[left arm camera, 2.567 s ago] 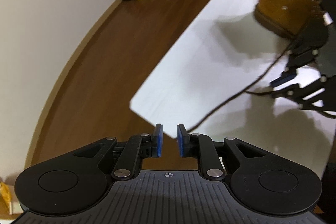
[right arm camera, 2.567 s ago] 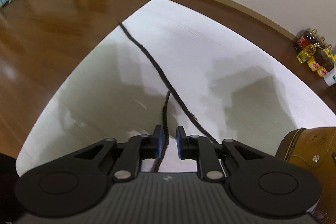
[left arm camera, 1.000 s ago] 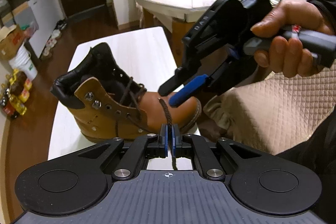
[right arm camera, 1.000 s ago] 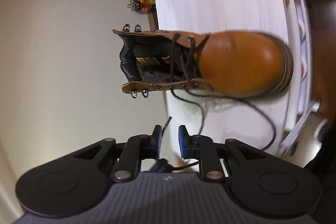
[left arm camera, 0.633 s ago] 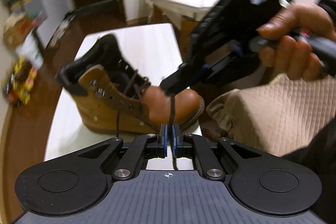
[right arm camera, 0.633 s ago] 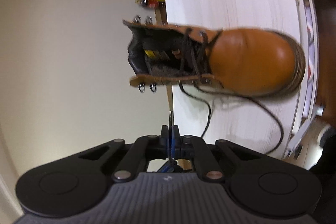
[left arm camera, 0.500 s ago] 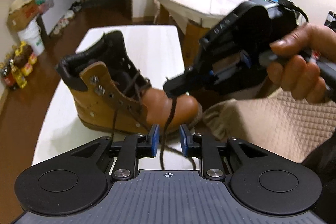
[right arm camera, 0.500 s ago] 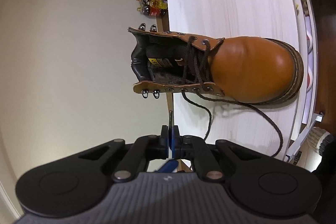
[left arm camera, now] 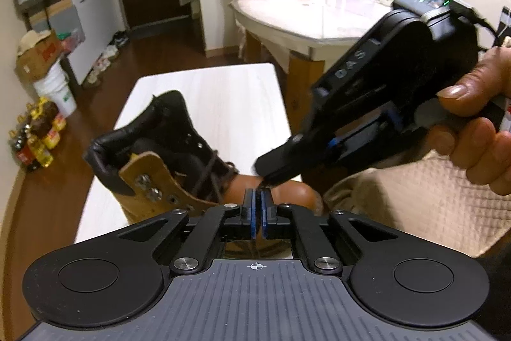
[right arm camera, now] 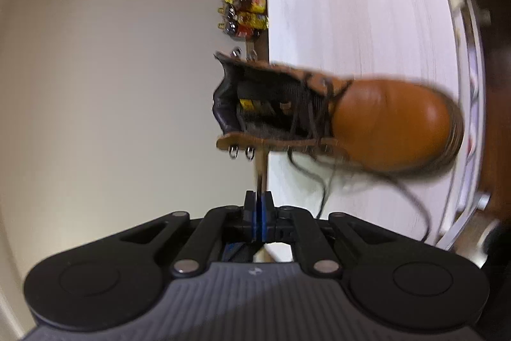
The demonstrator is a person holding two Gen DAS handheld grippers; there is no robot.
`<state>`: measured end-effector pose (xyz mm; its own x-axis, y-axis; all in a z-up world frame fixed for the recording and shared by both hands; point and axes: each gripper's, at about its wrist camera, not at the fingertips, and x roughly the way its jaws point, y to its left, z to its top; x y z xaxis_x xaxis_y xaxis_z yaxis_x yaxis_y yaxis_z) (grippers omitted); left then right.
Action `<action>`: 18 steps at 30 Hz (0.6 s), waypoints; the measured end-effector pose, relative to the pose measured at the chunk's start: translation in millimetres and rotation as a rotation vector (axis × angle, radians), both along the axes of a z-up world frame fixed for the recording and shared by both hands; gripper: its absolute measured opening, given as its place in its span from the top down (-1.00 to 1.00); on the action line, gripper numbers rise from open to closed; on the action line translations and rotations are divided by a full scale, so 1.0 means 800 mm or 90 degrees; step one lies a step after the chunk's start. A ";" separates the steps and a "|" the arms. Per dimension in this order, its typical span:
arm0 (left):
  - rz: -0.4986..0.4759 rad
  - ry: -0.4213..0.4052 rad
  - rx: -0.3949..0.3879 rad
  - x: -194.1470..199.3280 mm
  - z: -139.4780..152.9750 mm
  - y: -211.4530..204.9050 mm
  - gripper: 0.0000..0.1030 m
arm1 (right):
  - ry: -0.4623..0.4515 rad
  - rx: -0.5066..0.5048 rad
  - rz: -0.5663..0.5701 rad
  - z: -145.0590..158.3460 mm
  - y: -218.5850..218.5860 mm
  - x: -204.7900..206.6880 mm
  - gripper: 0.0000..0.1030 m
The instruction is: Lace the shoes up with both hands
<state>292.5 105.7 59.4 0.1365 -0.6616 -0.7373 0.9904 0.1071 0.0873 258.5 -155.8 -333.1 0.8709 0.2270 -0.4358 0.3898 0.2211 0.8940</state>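
Observation:
A tan leather boot (left arm camera: 179, 181) with a dark collar lies on the white table (left arm camera: 207, 91), its toe toward me. Its dark brown lace (right arm camera: 322, 187) runs loose from the lower eyelets over the table. My left gripper (left arm camera: 257, 203) is shut just above the toe, pinching the lace right below the tip of my right gripper (left arm camera: 268, 178), which a hand (left arm camera: 472, 123) holds from the right. In the right wrist view the right gripper (right arm camera: 259, 203) is shut on the lace end, whose tip (right arm camera: 260, 181) pokes out past the pads toward the boot (right arm camera: 383, 123).
Oil bottles (left arm camera: 35, 146) and a white bucket (left arm camera: 54, 88) stand on the wooden floor left of the table. A round dining table (left arm camera: 319, 11) is behind. A quilted beige cushion (left arm camera: 415, 197) lies close on the right.
The left gripper, open around the lace half a second ago, has shut on it just under the right gripper's tip. The right gripper stays shut on the lace end.

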 end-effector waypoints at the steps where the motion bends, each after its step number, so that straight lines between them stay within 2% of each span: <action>1: 0.007 -0.012 0.010 0.002 0.000 -0.008 0.94 | 0.011 -0.044 0.001 0.007 -0.004 0.001 0.77; 2: 0.016 -0.025 0.022 0.004 -0.001 -0.017 0.94 | 0.026 -0.089 0.005 0.013 -0.007 0.003 0.76; 4: 0.034 -0.051 0.047 0.008 -0.003 -0.036 0.94 | 0.071 -0.230 0.036 0.029 -0.016 0.018 0.76; 6: 0.052 -0.077 0.071 0.012 -0.005 -0.054 0.93 | 0.092 -0.332 0.078 0.035 -0.023 0.040 0.76; 9: 0.080 -0.107 0.108 0.018 -0.009 -0.081 0.93 | 0.101 -0.431 0.143 0.034 -0.033 0.076 0.74; 13: 0.117 -0.103 0.158 0.027 -0.021 -0.110 0.93 | 0.089 -0.481 0.199 0.029 -0.042 0.107 0.74; 18: 0.139 -0.108 0.217 0.036 -0.034 -0.134 0.93 | 0.075 -0.476 0.240 0.014 -0.045 0.131 0.74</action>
<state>321.0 -1.7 32.3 0.3844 -0.3267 -0.8634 0.9162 0.2494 0.3136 363.6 -191.8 -322.1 0.7344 0.1089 -0.6699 0.2529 0.8721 0.4190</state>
